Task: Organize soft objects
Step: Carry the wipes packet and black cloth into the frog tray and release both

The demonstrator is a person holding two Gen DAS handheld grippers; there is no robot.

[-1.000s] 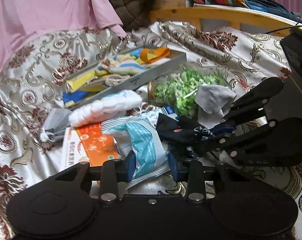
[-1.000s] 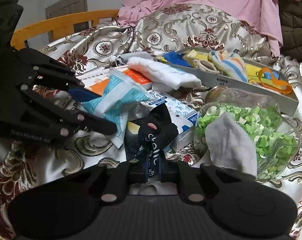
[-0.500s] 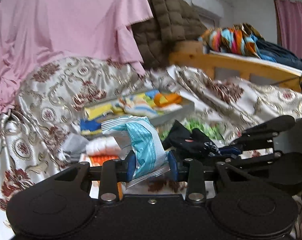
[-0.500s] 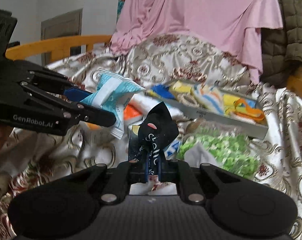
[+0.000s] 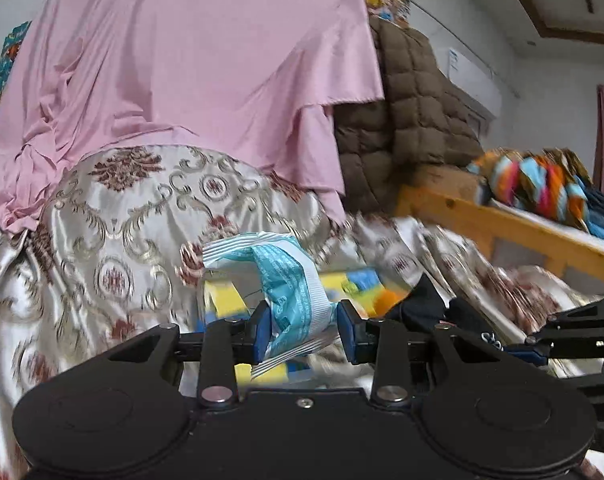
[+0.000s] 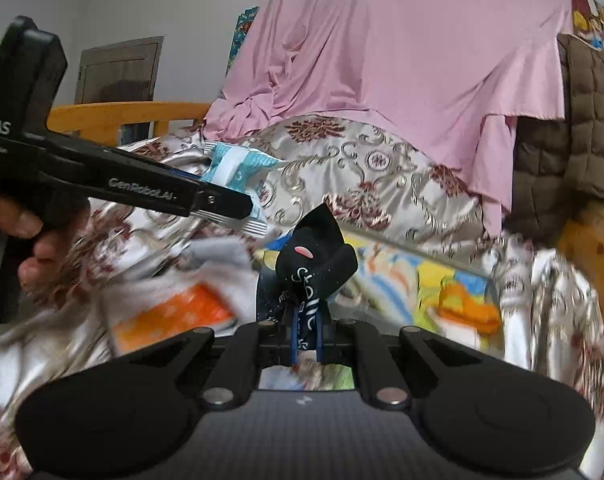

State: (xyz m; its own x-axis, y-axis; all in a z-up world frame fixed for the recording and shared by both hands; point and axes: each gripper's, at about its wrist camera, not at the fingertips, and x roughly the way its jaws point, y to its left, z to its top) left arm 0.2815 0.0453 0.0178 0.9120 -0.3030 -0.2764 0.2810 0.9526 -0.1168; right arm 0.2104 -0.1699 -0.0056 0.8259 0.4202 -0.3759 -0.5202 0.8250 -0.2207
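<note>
Your left gripper [image 5: 298, 326] clamps the teal-and-white packet [image 5: 286, 280]; your right gripper [image 6: 305, 334], nearly closed, pinches the black sock [image 6: 315, 256] — both held above the far tray [image 6: 477, 280]. The sock's grip is thin — a jerk could drop it.

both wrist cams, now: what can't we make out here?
- Tray contents: motion-blurred in both views; only yellow, blue and orange patches show.
- Orange-and-white item, right view: blurred, print unreadable.
- Black cloth in the right tongs: lettering partly folded under.
- Teal packet in the left tongs: print too small, lower end behind the tongs.
</note>
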